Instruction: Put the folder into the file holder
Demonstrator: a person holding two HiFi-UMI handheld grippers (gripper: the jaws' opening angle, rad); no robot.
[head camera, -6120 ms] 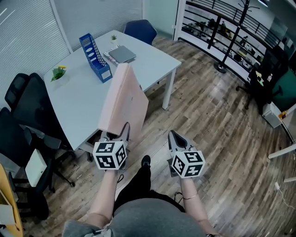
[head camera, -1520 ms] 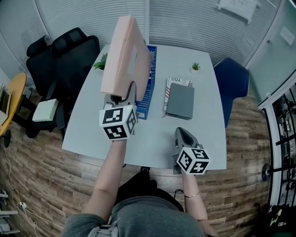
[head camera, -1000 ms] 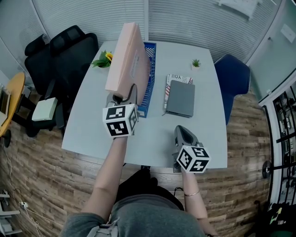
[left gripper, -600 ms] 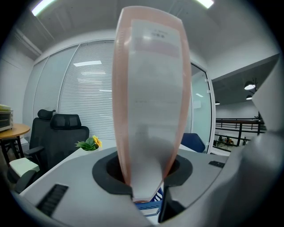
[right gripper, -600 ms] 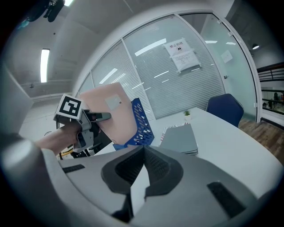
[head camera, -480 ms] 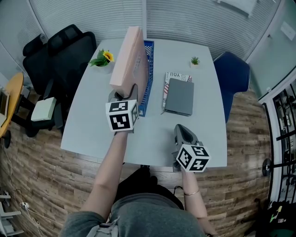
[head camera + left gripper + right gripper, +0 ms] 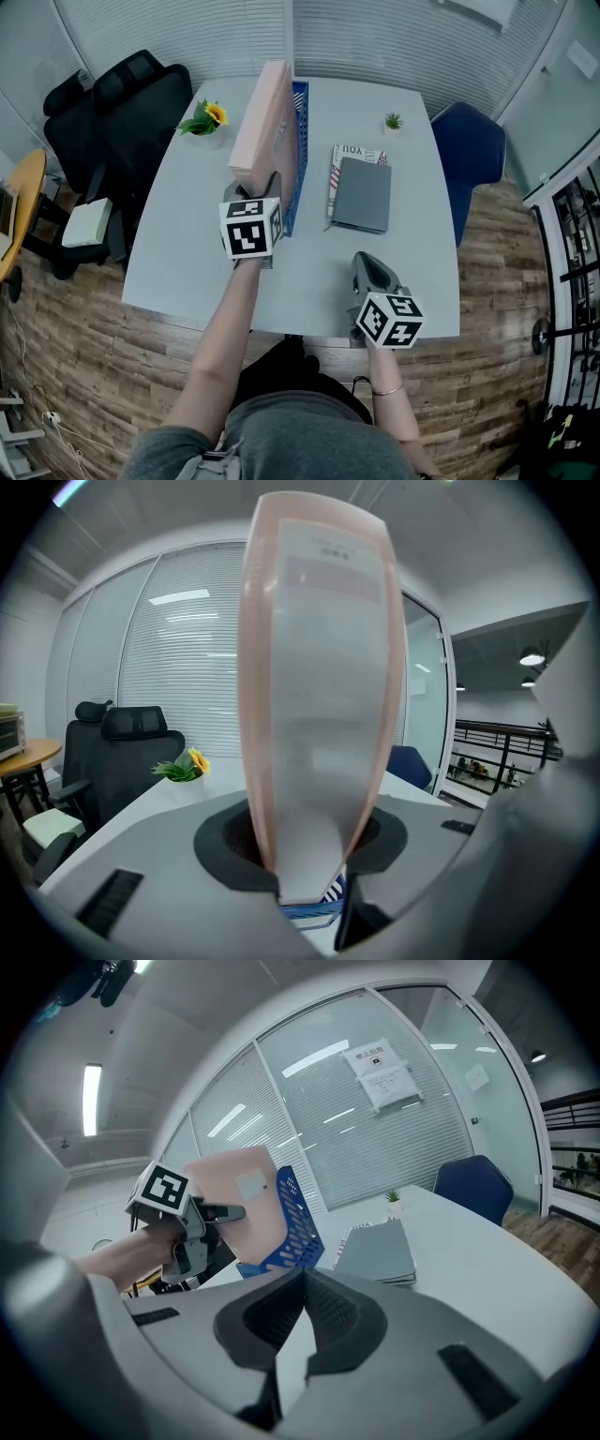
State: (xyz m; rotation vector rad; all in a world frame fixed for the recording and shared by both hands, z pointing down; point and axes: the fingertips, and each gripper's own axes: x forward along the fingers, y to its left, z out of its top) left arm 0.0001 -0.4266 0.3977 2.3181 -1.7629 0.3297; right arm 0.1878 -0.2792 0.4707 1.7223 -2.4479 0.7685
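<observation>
Left hand-held gripper (image 7: 253,194): clamped on the near lower edge of the pink folder (image 7: 264,127), jaws pressing both covers, grip wide because the folder is thick.
- Holds the folder upright on its long edge, leaning a little, above the surface (image 7: 187,246) and just beside the left wall of the blue file holder (image 7: 296,178).
- Cannot tell whether folder and wall touch. Probably not yet seated in a slot.

Right hand-held gripper (image 7: 367,267): jaws together, nothing between them. Parked low over the near edge of the surface, well apart from the holder.

Step in hand, as judged: lining up and lowering.
- Shift right until the bottom edge stands over an open slot, not over the wall.
- Square the folder's length to the holder's length before descending.
- Straighten the lean, since a tilted corner is likely to snag the perforated wall.
- Lower straight down and slowly. Release only once the bottom edge rests on the holder's floor.
- Expect a light holder that may slide or tip if pushed. Consider bracing its right side with the free right hand-held gripper.
- Mind the grey notebook (image 7: 364,195) just right of the holder when bracing.
- Leave the potted flower (image 7: 208,117) on the left alone.
</observation>
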